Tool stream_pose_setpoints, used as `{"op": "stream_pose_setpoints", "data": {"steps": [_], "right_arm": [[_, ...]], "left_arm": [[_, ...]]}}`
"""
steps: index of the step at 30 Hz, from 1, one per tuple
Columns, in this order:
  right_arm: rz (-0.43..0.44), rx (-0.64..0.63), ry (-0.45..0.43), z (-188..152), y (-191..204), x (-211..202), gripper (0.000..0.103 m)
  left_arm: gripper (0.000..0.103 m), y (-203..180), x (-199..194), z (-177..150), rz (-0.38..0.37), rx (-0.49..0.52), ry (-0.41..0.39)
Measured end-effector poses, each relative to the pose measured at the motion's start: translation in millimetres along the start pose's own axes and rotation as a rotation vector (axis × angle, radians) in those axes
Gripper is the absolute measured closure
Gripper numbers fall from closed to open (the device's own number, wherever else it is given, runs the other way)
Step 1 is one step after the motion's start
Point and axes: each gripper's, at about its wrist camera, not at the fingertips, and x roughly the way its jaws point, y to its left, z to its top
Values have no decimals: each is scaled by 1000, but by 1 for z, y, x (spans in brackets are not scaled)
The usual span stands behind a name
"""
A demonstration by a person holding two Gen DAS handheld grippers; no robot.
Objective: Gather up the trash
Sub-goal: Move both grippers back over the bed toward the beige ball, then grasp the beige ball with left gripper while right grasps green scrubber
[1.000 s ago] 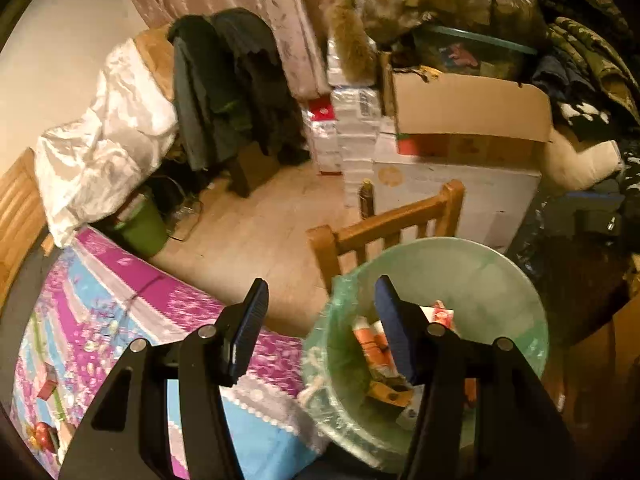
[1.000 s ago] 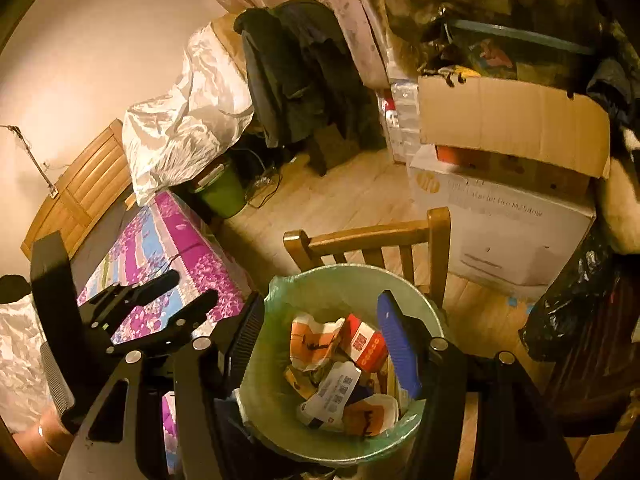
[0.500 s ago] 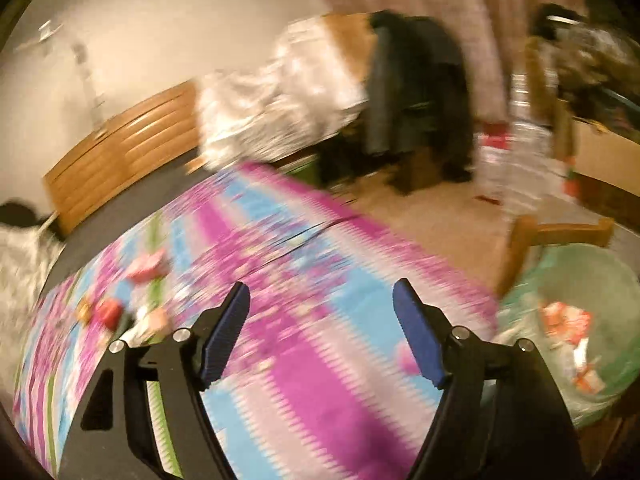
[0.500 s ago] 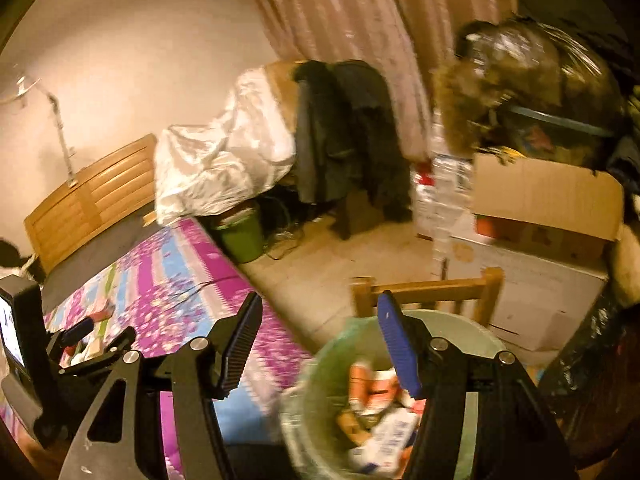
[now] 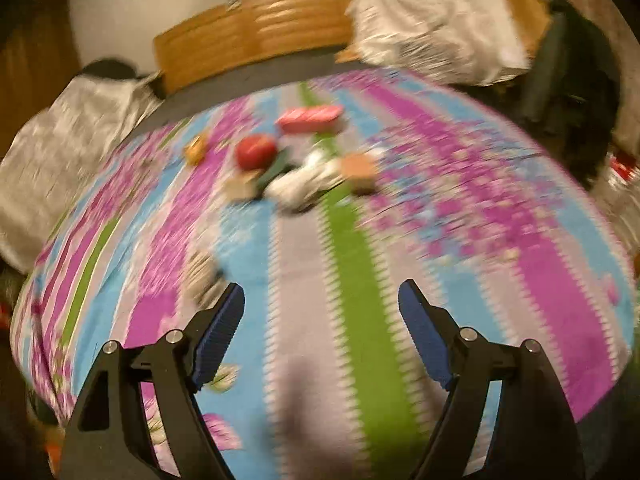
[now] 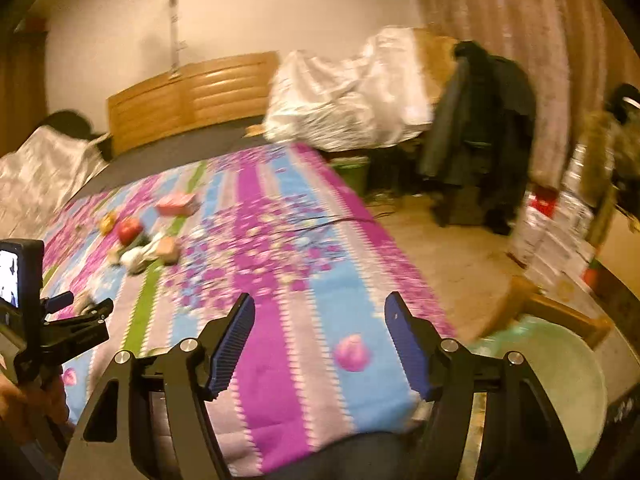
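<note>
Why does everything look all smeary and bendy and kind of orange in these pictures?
Left wrist view: the striped bedspread and the trash pile are smeared by motion blur, while the left gripper stays sharp. Right wrist view: less smear, the fisheye lens bends the headboard, and warm indoor light tints everything orange.

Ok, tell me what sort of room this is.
Most likely a lived-in, cluttered bedroom. A bed with a purple, blue and green striped floral sheet fills the middle, a curved wooden headboard stands behind it against the wall, and a dark coat draped over a chair sits by long pink curtains.
</note>
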Motion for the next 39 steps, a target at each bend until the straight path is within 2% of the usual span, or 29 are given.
{"op": "stream_pose_setpoints", "data": {"steps": [4,9,16,20,23,27,30,34,37,39], "right_arm": [[72,-52,31,10,40,29,34],[144,-103,26,23,86,47,33],[216,-187,25,31,131,56,32],[270,-235,37,38,156,70,31],[312,-208,61,49,168,86,31],[452,-123,134,80,191,130,33],[507,-118,189,105,224,170,39],[510,-129,231,120,257,213,41],[528,-85,249,125,264,236,41],[561,-72,301,128,274,258,42]], "left_arm": [[26,38,9,-17,55,-77,30],[26,79,19,-36,109,-156,81],[26,115,12,-48,139,-259,71],[25,133,10,-51,126,-314,67],[25,145,12,-50,113,-351,68],[25,153,23,-36,81,-374,58],[25,151,38,-19,36,-389,39],[25,144,64,-1,8,-391,40],[25,144,80,6,5,-408,48],[25,143,90,7,14,-406,63]]}}
